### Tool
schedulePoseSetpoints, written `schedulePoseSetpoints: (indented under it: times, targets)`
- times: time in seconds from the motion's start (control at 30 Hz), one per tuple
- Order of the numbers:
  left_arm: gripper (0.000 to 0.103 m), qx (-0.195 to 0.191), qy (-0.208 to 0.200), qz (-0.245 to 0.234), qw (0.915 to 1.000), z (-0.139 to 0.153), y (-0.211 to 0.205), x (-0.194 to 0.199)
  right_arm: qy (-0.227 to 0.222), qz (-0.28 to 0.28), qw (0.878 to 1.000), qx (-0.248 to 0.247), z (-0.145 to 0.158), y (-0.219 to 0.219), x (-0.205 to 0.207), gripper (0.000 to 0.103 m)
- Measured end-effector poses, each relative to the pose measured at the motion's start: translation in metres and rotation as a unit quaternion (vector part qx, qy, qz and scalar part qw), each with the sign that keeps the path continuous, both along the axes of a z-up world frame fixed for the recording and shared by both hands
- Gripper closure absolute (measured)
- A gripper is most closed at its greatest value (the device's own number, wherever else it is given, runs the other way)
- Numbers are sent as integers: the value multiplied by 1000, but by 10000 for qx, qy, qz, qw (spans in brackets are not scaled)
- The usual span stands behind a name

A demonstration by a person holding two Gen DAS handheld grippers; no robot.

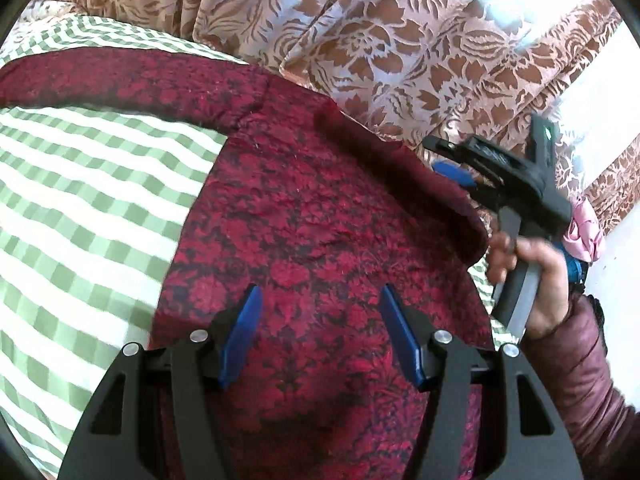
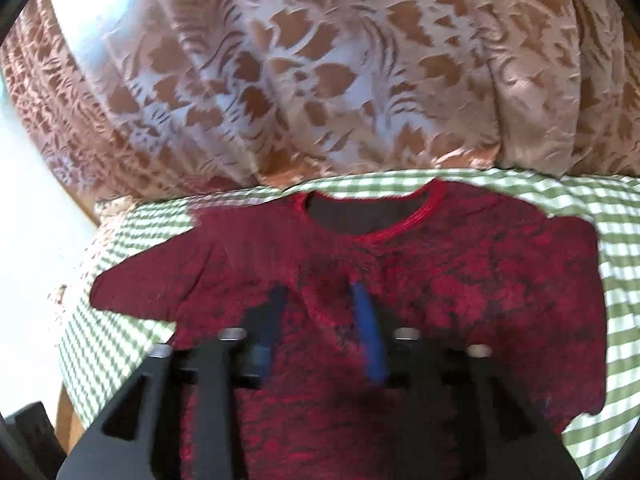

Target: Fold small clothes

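A dark red patterned shirt (image 1: pixel 320 208) lies flat on a green and white checked sheet (image 1: pixel 80 200). One sleeve (image 1: pixel 120 80) stretches away to the upper left. My left gripper (image 1: pixel 320 292) hovers open over the shirt's body with nothing between its blue pads. A hand (image 1: pixel 532 276) holds the right gripper (image 1: pixel 446 158) at the shirt's right edge, blurred. In the right wrist view the shirt (image 2: pixel 460 280) faces me with its neckline (image 2: pixel 372 216) at the far side and a sleeve (image 2: pixel 152 284) out to the left. My right gripper (image 2: pixel 320 292) stands open above the chest, blurred.
A brown and white floral curtain (image 1: pixel 400 40) hangs right behind the bed's far edge (image 2: pixel 320 80). A pink cloth bundle (image 1: pixel 586 228) sits at the far right by a white wall. The person's maroon sleeve (image 1: pixel 580 380) fills the lower right. Checked sheet (image 2: pixel 624 320) shows around the shirt.
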State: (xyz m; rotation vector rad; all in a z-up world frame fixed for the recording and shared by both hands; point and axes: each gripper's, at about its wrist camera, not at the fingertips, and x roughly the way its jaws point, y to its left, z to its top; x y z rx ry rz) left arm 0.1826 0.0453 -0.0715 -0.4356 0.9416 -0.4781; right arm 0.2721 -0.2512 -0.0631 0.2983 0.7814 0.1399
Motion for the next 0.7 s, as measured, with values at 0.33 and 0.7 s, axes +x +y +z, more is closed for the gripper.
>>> schedulePoseSetpoints:
  times: [0.33,0.7]
  targets:
    - [35,-107,-62,132,9998,5,-8,77,66,-338,9991,235,-1,-76,-100,36]
    - [53,81,421,154,9990,-23,-67,180,155,-1394,9874,734,-22,-163,-141,37]
